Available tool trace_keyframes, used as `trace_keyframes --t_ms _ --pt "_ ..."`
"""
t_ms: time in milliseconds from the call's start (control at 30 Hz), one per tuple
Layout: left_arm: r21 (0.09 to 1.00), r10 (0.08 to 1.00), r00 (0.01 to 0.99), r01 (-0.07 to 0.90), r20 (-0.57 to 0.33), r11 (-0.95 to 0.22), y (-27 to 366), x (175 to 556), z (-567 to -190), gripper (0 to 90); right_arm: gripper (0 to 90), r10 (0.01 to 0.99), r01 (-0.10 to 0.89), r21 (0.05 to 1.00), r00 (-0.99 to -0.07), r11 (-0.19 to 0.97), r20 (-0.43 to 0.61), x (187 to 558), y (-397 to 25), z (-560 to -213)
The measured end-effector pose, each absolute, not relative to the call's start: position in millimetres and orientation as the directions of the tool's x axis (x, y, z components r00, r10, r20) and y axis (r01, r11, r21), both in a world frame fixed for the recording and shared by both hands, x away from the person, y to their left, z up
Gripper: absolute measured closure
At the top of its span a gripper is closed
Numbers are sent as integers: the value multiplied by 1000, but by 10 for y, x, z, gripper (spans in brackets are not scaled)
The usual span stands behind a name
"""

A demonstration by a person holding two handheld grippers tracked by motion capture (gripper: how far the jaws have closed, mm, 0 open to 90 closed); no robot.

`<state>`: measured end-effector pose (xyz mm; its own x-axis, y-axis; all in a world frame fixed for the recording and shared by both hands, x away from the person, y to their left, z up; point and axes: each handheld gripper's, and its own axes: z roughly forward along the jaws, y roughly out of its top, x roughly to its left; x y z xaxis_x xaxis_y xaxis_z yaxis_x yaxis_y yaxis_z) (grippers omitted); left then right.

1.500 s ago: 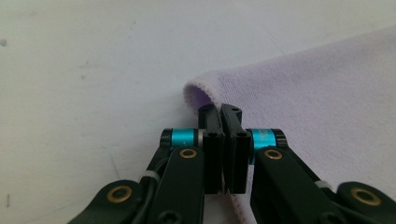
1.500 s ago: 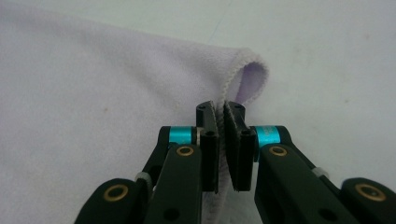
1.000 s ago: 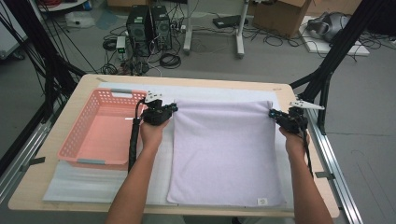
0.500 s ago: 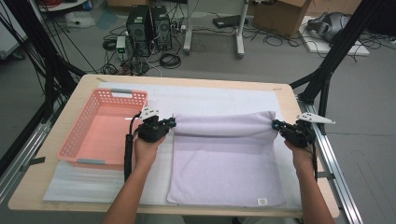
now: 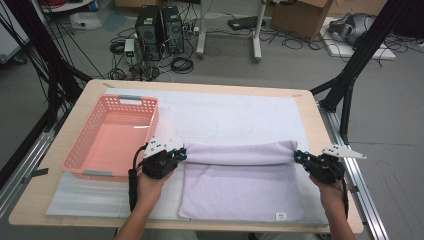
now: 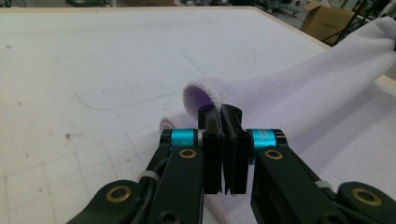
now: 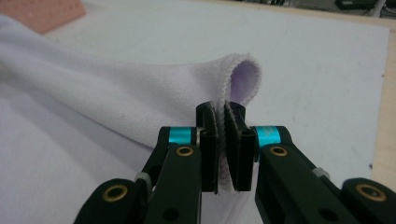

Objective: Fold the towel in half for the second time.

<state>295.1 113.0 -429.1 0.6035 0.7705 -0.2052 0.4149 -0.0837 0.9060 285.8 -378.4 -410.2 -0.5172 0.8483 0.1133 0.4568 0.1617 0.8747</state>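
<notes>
White padding covers the table [image 5: 300, 107], and a lilac towel [image 5: 240, 192] lies between the left tongs [image 5: 181, 155] and right tongs [image 5: 298, 158], each clamped on a folded-over corner. Soft, light and limp, it likely sags mid-span; corners are the sensible hold.

A pale lilac towel [image 5: 240, 185] is showing a small white label; the basket [image 5: 80, 155] is looking salmon pink; black grippers are wearing turquoise bands.
</notes>
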Motion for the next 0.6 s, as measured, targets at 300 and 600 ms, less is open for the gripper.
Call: trace_keyframes --t_ms 300,600 --pt "899 746 629 427 -219 -95 1154 2751 -4349 869 848 845 495 850 -520 179 125 2631 -3823 -4243" --pt "889 749 620 448 -234 -93 1108 2791 -4387 483 521 869 561 813 -469 153 160 2586 -3847 -4326"
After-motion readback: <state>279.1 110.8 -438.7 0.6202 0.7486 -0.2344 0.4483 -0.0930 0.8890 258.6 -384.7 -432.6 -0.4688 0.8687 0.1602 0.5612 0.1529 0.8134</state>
